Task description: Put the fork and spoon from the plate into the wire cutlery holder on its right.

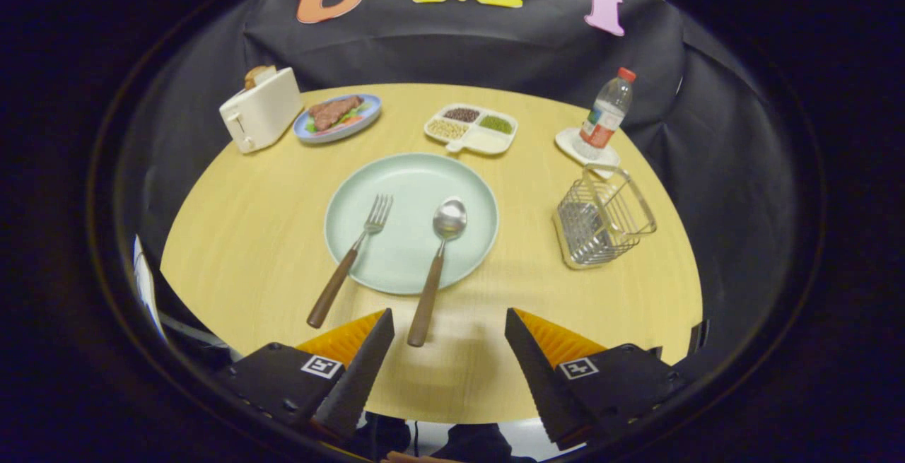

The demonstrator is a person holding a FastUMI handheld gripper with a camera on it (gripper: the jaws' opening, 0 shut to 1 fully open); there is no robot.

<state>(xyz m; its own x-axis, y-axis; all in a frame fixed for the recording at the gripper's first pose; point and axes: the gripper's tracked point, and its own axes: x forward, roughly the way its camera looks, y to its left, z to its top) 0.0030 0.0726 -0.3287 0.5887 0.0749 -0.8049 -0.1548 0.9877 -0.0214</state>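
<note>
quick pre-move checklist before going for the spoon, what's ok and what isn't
1. Hand-held gripper open, nothing held: ok.
2. Wooden-handled metal spoon reachable, handle end between the fingers: ok.
3. Wooden-handled metal fork apart from the spoon on the pale green round plate: ok.
4. Silver wire cutlery holder upright right of the plate, its top open: ok.
5. Holder empty: cannot tell through the wires.
6. Fingers closed on the spoon: not ok, not yet touching.

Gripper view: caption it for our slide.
Open tool nears brown-handled metal spoon and fork on pale green plate.
</note>
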